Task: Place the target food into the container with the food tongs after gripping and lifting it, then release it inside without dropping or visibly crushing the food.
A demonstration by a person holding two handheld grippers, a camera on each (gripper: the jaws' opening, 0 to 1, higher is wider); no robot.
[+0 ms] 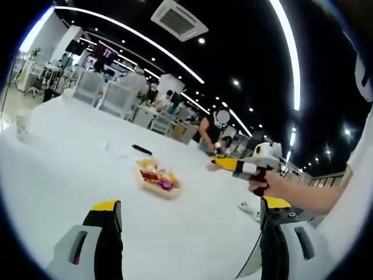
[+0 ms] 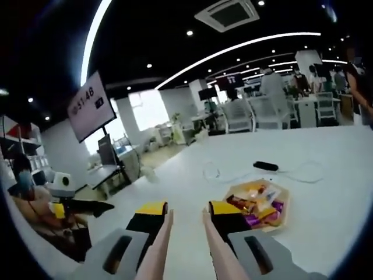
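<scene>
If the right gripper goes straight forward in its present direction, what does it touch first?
Probably the bare white table. The right gripper points just left of the food tray, with the tongs' arms between its jaws, so it likely misses the tray; depth is unclear.

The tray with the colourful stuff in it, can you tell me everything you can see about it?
The tray is shallow and pale tan, with angled corners. It lies flat on the white table, a little ahead of both grippers, and neither one touches it. It holds a jumble of small pieces in yellow, orange, red and purple, too blurry to name. In the left gripper view the tray sits mid-table, in front of a small black object.
</scene>
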